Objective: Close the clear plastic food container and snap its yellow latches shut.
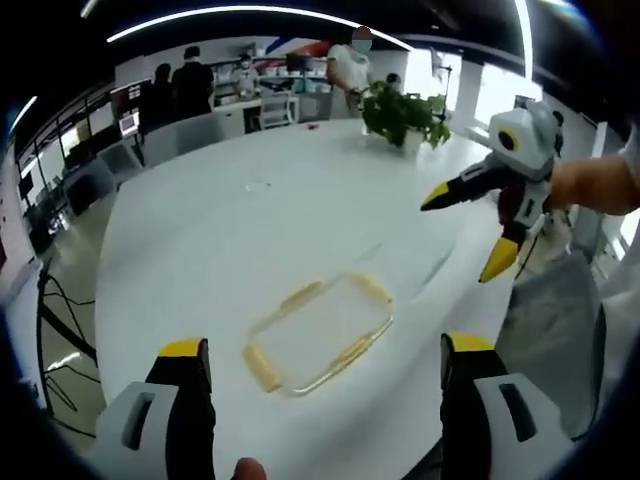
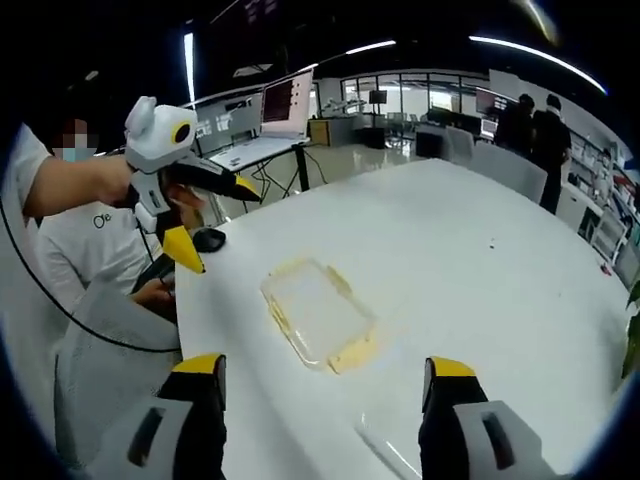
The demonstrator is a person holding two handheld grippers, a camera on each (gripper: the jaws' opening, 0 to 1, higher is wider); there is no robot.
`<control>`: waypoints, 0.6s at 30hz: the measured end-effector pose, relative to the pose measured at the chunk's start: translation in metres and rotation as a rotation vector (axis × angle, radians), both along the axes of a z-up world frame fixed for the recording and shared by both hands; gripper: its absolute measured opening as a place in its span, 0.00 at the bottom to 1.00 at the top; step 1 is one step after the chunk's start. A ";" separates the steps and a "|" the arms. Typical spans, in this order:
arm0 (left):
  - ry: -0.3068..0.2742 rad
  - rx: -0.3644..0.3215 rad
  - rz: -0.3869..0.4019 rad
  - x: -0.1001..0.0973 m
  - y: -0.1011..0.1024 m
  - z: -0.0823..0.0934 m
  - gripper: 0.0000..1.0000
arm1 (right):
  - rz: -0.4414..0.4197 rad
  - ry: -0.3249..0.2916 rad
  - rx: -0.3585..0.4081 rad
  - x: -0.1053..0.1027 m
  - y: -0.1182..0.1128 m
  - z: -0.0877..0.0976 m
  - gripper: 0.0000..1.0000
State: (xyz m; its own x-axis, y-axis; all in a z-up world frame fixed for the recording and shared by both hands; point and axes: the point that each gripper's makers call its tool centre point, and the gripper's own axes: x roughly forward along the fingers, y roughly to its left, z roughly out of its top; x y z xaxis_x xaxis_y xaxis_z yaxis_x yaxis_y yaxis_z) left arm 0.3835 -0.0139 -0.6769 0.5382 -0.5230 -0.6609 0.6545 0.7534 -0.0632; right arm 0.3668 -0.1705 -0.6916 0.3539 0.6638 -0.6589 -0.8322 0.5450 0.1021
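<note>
Both my claws are wide open and hold nothing: left claw (image 1: 325, 365) low in frame, right claw (image 1: 478, 225) at right. The container (image 1: 318, 333) lies flat on the desk (image 1: 250, 230), centre, lid apparently on; its yellow latches (image 1: 262, 368) look unsnapped, I judge.

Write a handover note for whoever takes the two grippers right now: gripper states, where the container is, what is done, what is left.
Left gripper: open, empty, held above the table.
Right gripper: open, empty, also raised; it also shows at the right of the left gripper view.
Clear plastic food container: flat on the white table, between and ahead of both grippers, untouched.
Yellow latches: appear splayed outward, so not snapped; whether the lid is seated cannot be told.
Done: nothing visible.
Left: check the lid, then press down each latch.
</note>
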 end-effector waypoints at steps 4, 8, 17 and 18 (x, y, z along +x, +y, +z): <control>0.004 0.004 -0.012 0.000 -0.001 -0.004 0.94 | 0.013 -0.007 -0.005 0.002 0.001 -0.001 0.79; 0.002 0.013 -0.021 0.001 0.001 -0.006 0.94 | 0.019 -0.010 -0.002 0.005 0.003 -0.002 0.78; 0.007 0.001 -0.031 0.006 0.002 -0.006 0.94 | 0.040 -0.023 -0.020 0.010 0.005 -0.005 0.78; 0.012 -0.001 -0.033 0.007 0.003 -0.007 0.94 | 0.044 -0.024 -0.022 0.011 0.005 -0.006 0.77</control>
